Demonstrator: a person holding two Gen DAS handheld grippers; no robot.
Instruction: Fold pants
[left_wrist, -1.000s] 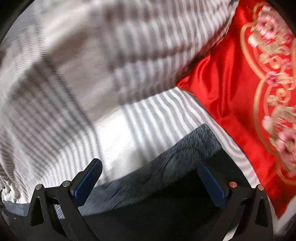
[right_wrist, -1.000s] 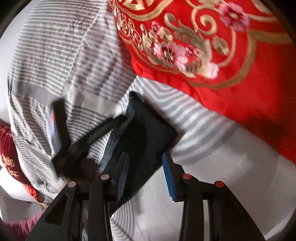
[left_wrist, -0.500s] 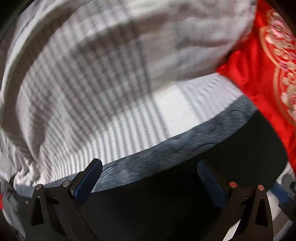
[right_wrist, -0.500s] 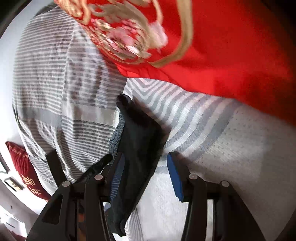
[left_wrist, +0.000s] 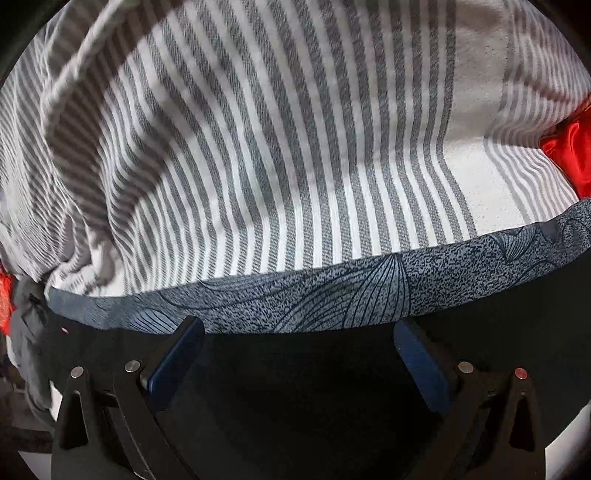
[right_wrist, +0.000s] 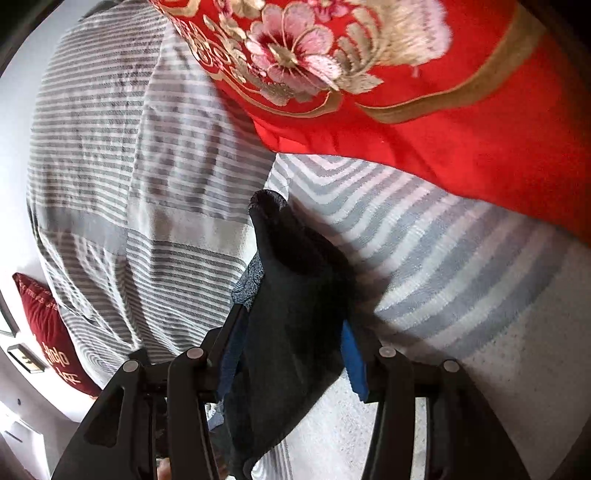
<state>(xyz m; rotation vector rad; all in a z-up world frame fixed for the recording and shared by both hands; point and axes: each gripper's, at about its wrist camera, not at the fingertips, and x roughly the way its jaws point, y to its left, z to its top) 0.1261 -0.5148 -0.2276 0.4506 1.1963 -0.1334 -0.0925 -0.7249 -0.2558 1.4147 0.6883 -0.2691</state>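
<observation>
I take the pants (right_wrist: 291, 306) themselves as my landmark: they lie on the striped bedspread (left_wrist: 280, 147), their long axis running across in front of my left hand-held gripper (left_wrist: 295, 354) and straight away from my right hand-held gripper (right_wrist: 291, 354). The right one is nearer, the dark folded end sitting between its half-spread pads, which don't seem to clamp it. The left one's jaws stand wide and empty over the patterned edge.
</observation>
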